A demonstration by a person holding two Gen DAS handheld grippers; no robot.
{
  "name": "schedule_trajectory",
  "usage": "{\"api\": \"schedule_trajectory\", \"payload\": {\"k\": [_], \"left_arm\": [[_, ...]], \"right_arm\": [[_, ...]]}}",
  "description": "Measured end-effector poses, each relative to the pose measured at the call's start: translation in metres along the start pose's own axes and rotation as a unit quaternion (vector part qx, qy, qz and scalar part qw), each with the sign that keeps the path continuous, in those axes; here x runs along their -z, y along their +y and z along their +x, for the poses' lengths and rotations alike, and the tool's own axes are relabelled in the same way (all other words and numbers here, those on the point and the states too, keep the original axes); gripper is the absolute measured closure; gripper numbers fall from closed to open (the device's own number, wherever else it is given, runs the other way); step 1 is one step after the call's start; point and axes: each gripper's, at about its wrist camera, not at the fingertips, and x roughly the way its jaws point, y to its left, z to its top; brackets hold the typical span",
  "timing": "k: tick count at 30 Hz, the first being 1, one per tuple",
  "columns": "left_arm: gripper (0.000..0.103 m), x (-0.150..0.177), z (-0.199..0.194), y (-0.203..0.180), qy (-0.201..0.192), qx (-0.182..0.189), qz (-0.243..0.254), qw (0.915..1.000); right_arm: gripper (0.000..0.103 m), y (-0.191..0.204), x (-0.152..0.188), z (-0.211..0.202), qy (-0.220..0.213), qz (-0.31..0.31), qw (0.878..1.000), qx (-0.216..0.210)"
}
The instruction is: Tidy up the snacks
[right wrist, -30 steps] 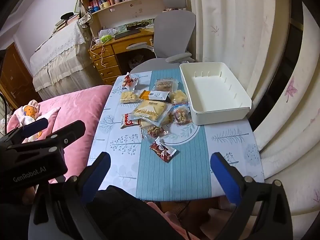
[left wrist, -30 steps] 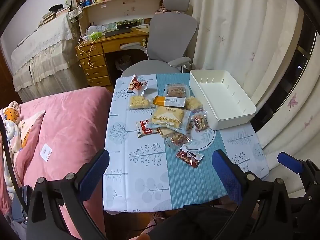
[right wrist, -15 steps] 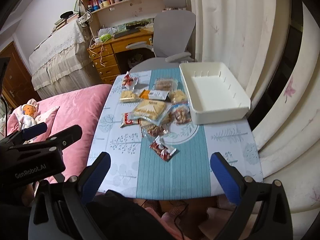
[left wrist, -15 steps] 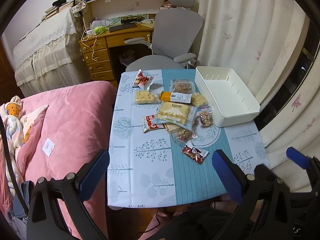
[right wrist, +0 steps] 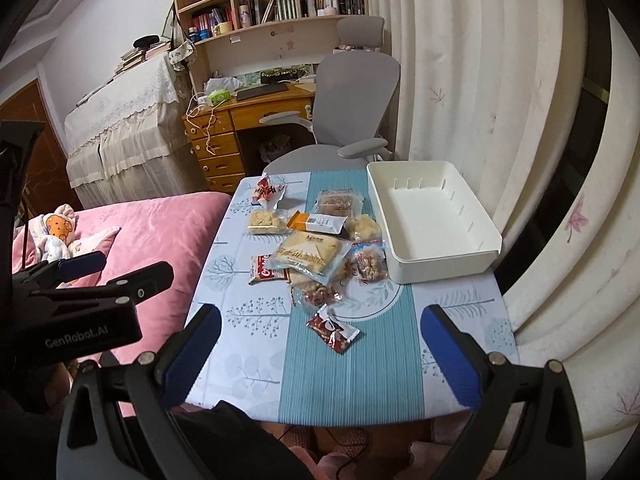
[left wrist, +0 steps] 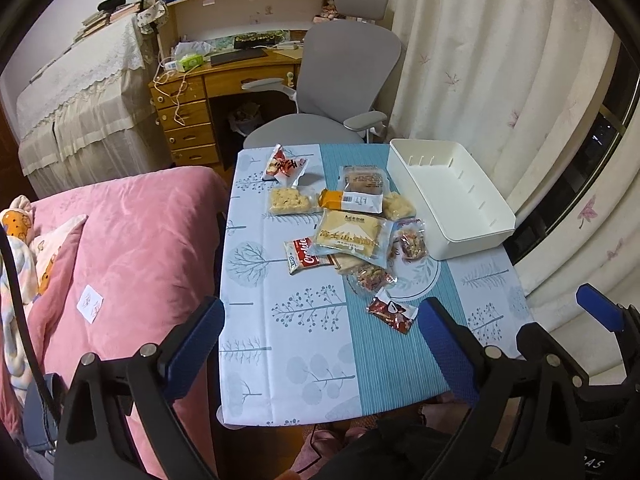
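Both grippers' views shifted slightly; left fingers, just closing slightly, and right fingers gape empty before the snacks.

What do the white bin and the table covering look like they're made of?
The white bin looks like moulded plastic with a matte to satin finish: smooth thick walls, rounded corners and small ribs along the inside. The table covering looks like a thin printed cloth, possibly coated; its tree pattern and striped teal band lie flat and its front edge hangs over the table. Fabric or vinyl, I cannot tell.
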Motion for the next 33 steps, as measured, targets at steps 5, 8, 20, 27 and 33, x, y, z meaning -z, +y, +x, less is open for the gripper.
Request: {"api": "schedule_trajectory", "payload": {"k": [5, 8, 20, 27, 33], "left_arm": [[0.012, 0.0, 0.007, 0.009, 0.002, 0.033, 0.005, 0.9995], [0.012, -0.001, 0.015, 0.012, 0.02, 0.048, 0.001, 0.9986], [0.012, -0.001, 0.07, 0.021, 0.111, 0.052, -0.008, 0.9924], [0.012, -0.018, 0.111, 0.016, 0.165, 0.047, 0.003, 0.9852], [0.012, -0.039, 0.166, 0.013, 0.229, 0.044, -0.015, 0.9723]], "right_arm": [[0.003, 0.01, 0.006, 0.006, -0.001, -0.001, 1.0, 0.008], [0.003, 0.015, 0.01, 0.011, 0.003, -0.008, 1.0, 0.015], [0.003, 0.015, 0.02, 0.039, 0.02, -0.033, 0.999, 0.03], [0.003, 0.007, 0.021, 0.083, 0.059, -0.058, 0.996, 0.043], [0.003, -0.004, 0.021, 0.125, 0.087, -0.071, 0.993, 0.023]]}}
